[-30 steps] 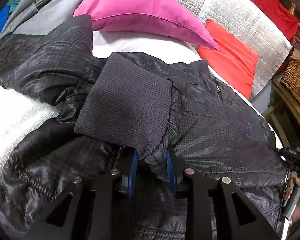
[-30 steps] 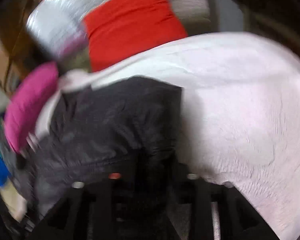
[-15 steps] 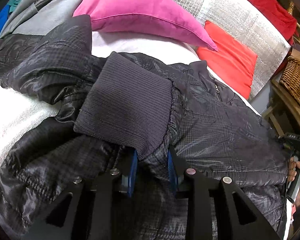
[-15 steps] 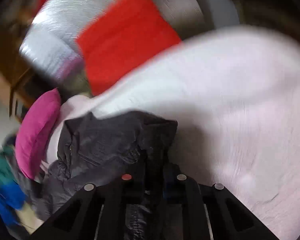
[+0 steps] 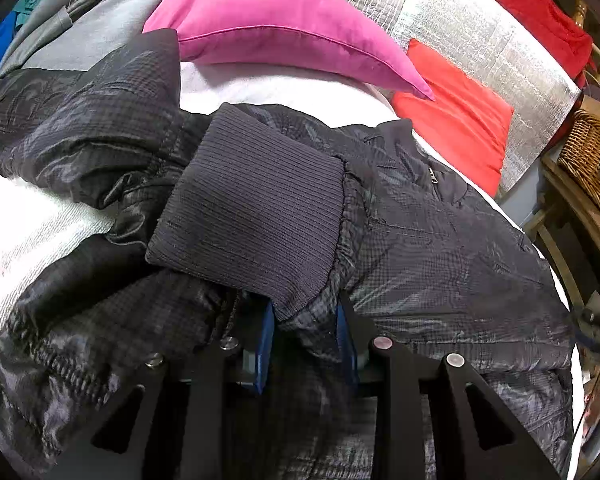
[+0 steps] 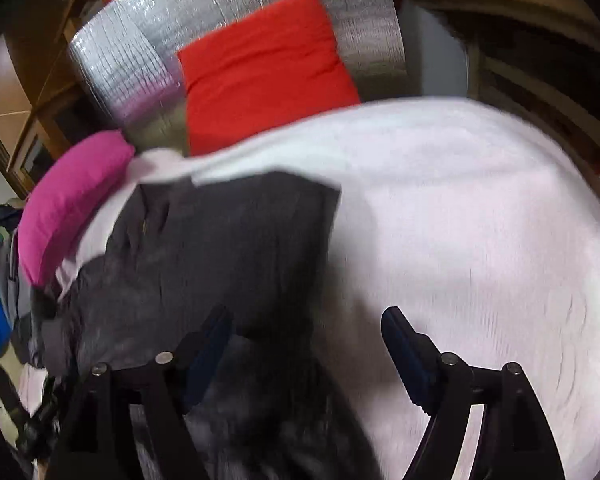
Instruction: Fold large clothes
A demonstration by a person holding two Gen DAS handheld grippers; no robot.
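A black quilted jacket [image 5: 440, 264] lies across the white bedspread [image 5: 32, 236]. One sleeve is folded over its body, with the ribbed cuff [image 5: 256, 216] on top. My left gripper [image 5: 306, 320] is shut on the sleeve fabric just behind the cuff. In the right wrist view the same jacket [image 6: 204, 264] lies at the left on the white bedspread [image 6: 480, 220]. My right gripper [image 6: 308, 336] hangs over the jacket's right edge with its jaws opening wide; dark cloth lies under them but the pads do not press on it.
A pink cushion [image 5: 276, 24], a red cushion [image 5: 456, 116] and a silver foil sheet [image 5: 480, 40] stand along the head of the bed. Grey and blue clothes [image 5: 60, 24] are piled at far left. A wicker basket [image 5: 592, 164] stands on wooden furniture at right.
The right gripper was shut on the jacket's edge half a second ago; it has let go, its jaws stand wide and it has drawn back. The left gripper has kept still with the sleeve.
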